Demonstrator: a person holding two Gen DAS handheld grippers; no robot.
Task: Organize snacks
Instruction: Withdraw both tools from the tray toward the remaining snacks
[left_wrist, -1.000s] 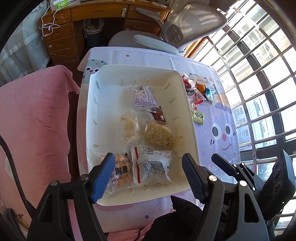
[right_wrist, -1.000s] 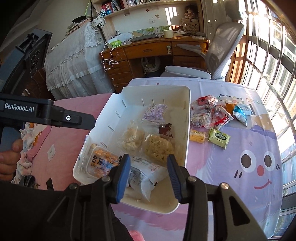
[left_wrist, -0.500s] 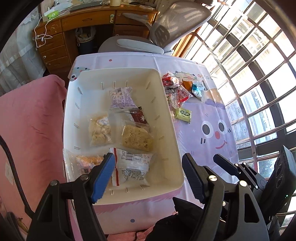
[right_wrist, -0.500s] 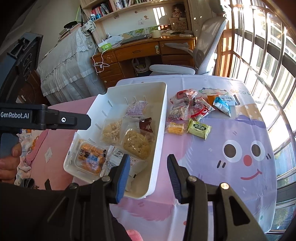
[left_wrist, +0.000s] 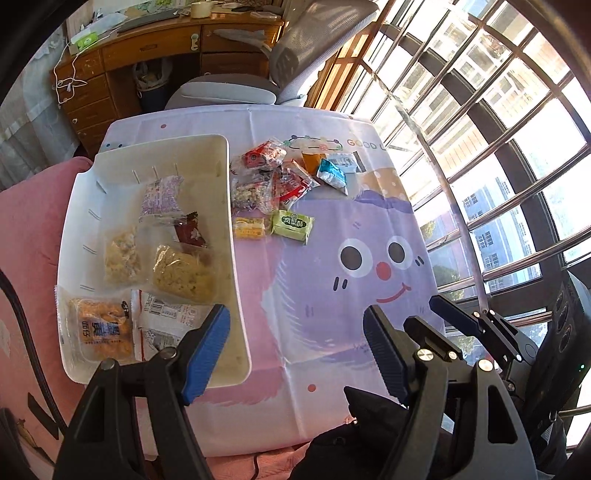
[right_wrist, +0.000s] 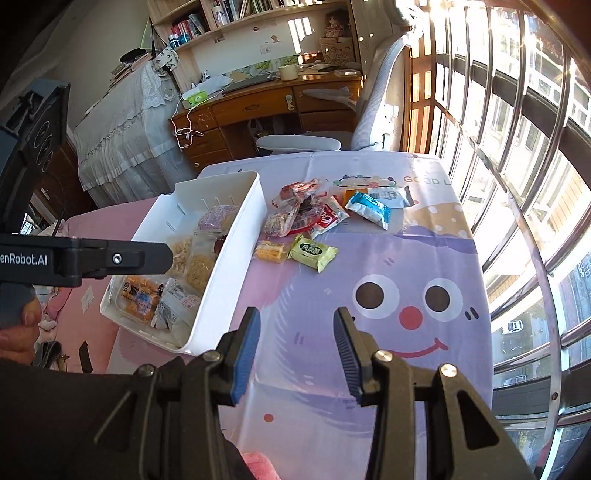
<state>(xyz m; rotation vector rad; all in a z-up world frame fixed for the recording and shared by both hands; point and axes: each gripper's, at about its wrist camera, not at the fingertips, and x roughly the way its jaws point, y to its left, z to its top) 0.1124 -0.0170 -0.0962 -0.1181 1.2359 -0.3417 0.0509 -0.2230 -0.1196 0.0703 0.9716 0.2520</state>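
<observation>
A white bin on the table's left holds several snack packets, among them an orange one and a purple one. Loose snacks lie to its right: a green packet, a yellow one, a blue one and a heap of red ones. My left gripper is open and empty above the bin's near right corner. My right gripper is open and empty above the tablecloth's near part.
The tablecloth carries a purple smiling face. A grey office chair and a wooden desk stand beyond the table. A pink cover lies left of the bin. Barred windows run along the right.
Both grippers have moved right, from above the bin toward the tablecloth and the loose snacks. Both stay open and empty.
</observation>
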